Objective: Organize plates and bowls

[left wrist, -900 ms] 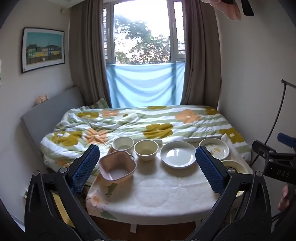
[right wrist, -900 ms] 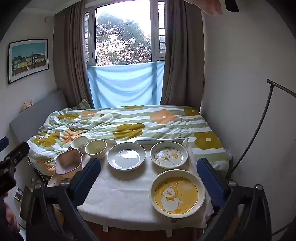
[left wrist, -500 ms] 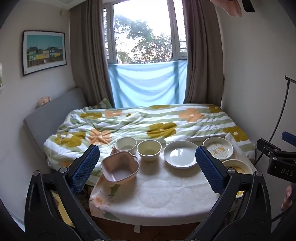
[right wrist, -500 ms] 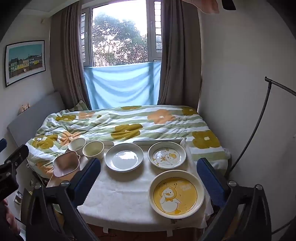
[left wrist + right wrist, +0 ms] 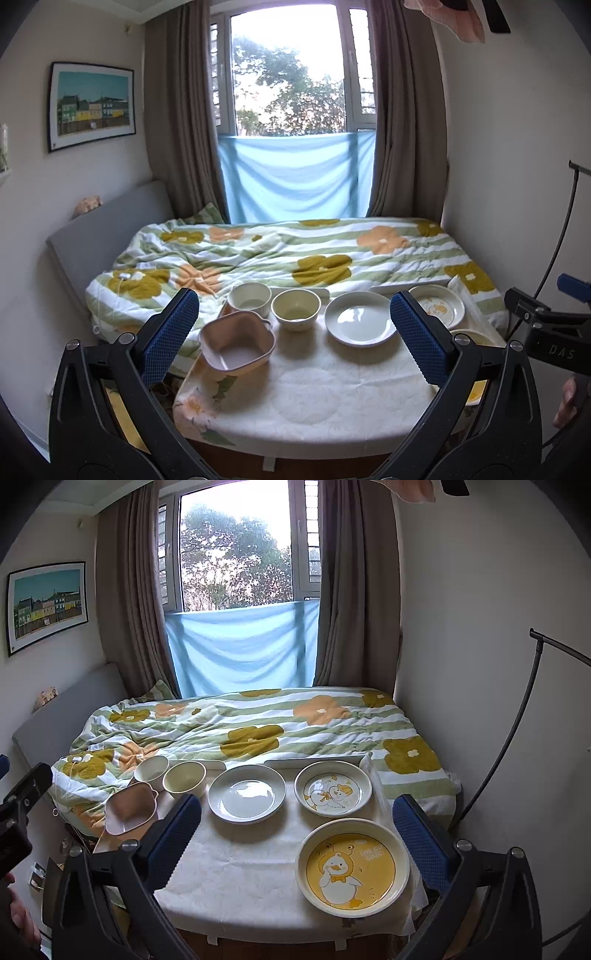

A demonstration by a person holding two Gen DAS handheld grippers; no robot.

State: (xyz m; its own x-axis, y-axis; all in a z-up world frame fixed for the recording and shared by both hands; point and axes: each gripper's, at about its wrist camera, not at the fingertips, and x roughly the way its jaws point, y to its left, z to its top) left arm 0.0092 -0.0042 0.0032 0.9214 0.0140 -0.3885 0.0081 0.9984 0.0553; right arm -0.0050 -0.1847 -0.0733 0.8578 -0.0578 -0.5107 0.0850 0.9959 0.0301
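Hovering short of the counter [image 5: 236, 871], the left gripper [image 5: 295, 332] and right gripper [image 5: 295, 838] both stand spread wide with nothing between the pads. Lined up at mid-frame sit a pink bowl [image 5: 238, 345], two cream bowls [image 5: 249, 298] [image 5: 295, 308], a plain white plate [image 5: 246, 794] and a small duck plate [image 5: 333, 788]; the big yellow duck plate [image 5: 352, 866] lies lower right in the right view. All look glazed, stiff, slick and breakable, and probably fairly heavy, so the rim is likely the safest hold, one pad inside, one outside. Bowls nearly touch each other, leaving little room. Behind, the bed [image 5: 295, 251] crowds the counter's far edge; a dark stand [image 5: 517, 720] arcs at right.
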